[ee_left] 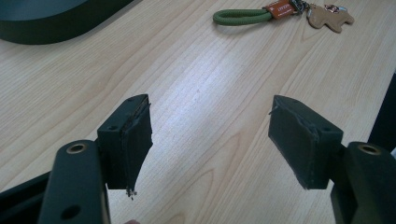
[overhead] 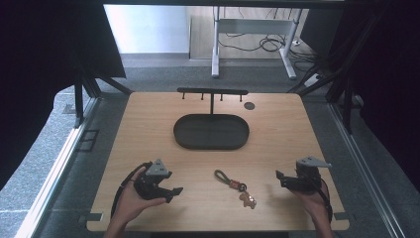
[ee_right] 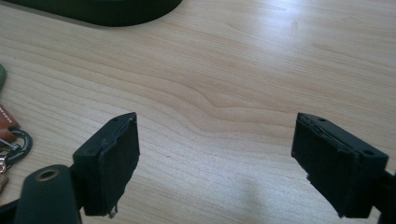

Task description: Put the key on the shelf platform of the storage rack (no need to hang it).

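Observation:
A keychain (overhead: 236, 187) lies on the wooden table between my two hands: a green cord loop (ee_left: 242, 17), an orange leather tab (ee_left: 280, 9) and a tan bear-shaped charm (ee_left: 330, 17). My left gripper (overhead: 173, 192) rests at the front left, open, jaws pointing right toward the keychain, nothing between them (ee_left: 210, 140). On the front right my right gripper (overhead: 280, 179) is open too, and between its jaws (ee_right: 215, 161) is bare table. The keychain's tab and metal ring (ee_right: 11, 135) sit at the left edge of the right gripper view.
A dark oval tray (overhead: 211, 131) sits mid-table, with a black T-shaped hook rack (overhead: 212, 92) standing behind it. A small dark round disc (overhead: 249, 105) lies at the back right. The table's front edge (overhead: 213, 229) is close under both hands.

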Motion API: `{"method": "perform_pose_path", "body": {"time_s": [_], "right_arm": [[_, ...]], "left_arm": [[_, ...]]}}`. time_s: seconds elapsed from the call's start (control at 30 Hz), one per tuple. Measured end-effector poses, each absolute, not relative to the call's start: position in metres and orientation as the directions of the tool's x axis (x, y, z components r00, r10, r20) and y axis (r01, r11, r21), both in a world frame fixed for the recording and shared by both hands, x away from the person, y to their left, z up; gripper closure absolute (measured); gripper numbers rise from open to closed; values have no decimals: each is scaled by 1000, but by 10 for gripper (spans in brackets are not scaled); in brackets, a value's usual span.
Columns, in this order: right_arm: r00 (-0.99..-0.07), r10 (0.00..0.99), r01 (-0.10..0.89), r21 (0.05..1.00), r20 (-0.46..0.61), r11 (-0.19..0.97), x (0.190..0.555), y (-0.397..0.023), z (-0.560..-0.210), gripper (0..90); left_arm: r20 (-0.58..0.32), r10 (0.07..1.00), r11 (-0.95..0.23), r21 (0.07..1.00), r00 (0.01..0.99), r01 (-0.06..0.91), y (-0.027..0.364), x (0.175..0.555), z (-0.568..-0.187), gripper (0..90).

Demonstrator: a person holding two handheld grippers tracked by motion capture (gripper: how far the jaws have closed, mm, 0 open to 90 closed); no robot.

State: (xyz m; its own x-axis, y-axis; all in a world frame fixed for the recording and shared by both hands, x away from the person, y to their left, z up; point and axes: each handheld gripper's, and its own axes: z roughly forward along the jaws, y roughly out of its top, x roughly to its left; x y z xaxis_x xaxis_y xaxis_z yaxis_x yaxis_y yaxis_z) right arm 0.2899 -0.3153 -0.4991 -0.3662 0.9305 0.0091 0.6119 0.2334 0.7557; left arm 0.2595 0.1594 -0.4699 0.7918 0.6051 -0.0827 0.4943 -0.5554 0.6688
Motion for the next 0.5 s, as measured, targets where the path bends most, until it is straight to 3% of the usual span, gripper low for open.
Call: {"method": "perform_pose_path", "body": {"time_s": [0.5], "right_arm": [[-411,912,571,782,6,252,277,-324,-485,289]], "left_arm": [[-82,602,-555,673,794,490,158,258,-469,308]]}}
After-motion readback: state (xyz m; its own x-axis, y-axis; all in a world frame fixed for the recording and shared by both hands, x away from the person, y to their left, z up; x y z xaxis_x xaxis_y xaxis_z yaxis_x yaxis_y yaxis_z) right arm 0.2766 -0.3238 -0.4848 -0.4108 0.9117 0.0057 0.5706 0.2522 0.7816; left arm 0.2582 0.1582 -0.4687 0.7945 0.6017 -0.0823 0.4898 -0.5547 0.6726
